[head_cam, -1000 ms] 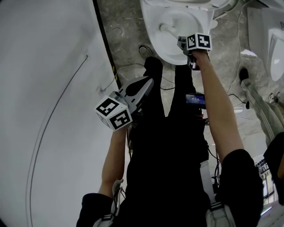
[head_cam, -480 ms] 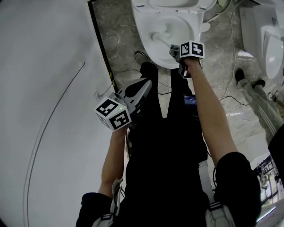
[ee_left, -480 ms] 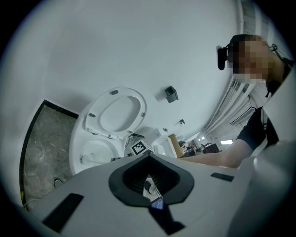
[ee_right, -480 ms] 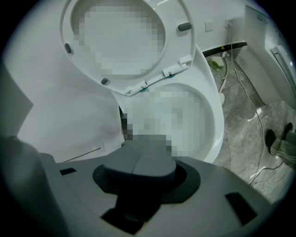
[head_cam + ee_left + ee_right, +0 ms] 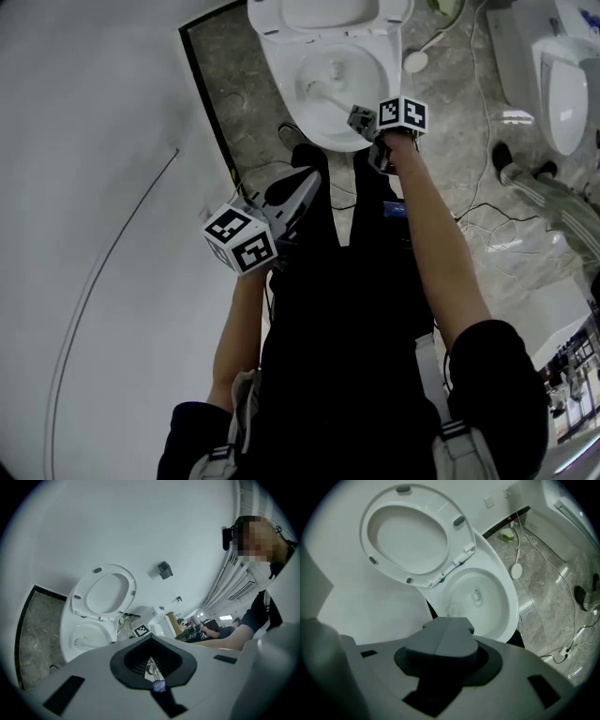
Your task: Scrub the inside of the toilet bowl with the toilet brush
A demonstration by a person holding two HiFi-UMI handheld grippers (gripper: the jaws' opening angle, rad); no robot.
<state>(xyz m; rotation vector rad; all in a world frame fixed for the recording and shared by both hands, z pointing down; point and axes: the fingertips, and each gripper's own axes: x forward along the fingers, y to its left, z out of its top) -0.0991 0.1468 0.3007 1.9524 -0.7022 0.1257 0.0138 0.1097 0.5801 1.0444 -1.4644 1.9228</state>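
Note:
A white toilet bowl (image 5: pixel 281 70) (image 5: pixel 511 602) (image 5: pixel 68 630) stands at the top of the head view with its seat and lid (image 5: pixel 323 14) (image 5: pixel 408 536) raised. The white toilet brush (image 5: pixel 328 96) slants down into the bowl. Its head (image 5: pixel 453 609) (image 5: pixel 82 641) rests low on the bowl's left side. My right gripper (image 5: pixel 358 117) (image 5: pixel 449 623) hovers over the front rim, shut on the brush handle, which the jaws hide in the right gripper view. My left gripper (image 5: pixel 305 183) (image 5: pixel 151 641) hangs back over my black-trousered legs, shut and holding nothing.
A white wall (image 5: pixel 94 187) with a black skirting strip (image 5: pixel 211 103) runs along the left. Cables (image 5: pixel 497 216) trail over the grey stone floor; a round white fitting (image 5: pixel 415 61) (image 5: pixel 515 570) lies right of the toilet. A second white fixture (image 5: pixel 562 75) and someone's shoe (image 5: pixel 502 155) are at the right.
The head view has tilted, so the toilet sits lower and more of the lid shows. My right gripper has stayed at the front rim with the brush in the bowl. The left gripper has barely moved.

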